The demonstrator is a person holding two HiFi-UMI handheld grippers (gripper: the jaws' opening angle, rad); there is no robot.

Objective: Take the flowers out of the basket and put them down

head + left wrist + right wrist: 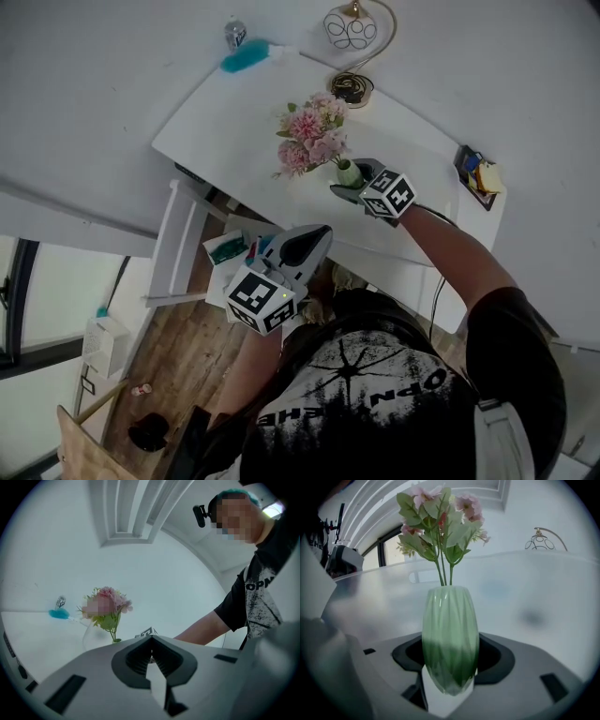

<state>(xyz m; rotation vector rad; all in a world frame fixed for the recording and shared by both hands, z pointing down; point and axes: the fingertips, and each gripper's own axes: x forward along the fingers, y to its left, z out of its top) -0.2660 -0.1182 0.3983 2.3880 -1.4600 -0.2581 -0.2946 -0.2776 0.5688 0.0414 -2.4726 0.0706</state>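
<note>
**A:** Your left hand-held gripper (314,239) is nearest. Beyond it, your right hand-held gripper (353,187) holds a vase (348,172) of flowers (312,136) over the counter (225,131).

**B:** Left gripper view: jaws together, empty. Right gripper view: clamped on the vase. You're at putting down, so lower it upright, then let go.

From the head view I could not see the lower part of the vase (348,172) behind the right gripper (356,184); the tray (464,164) held things too small to tell.
</note>
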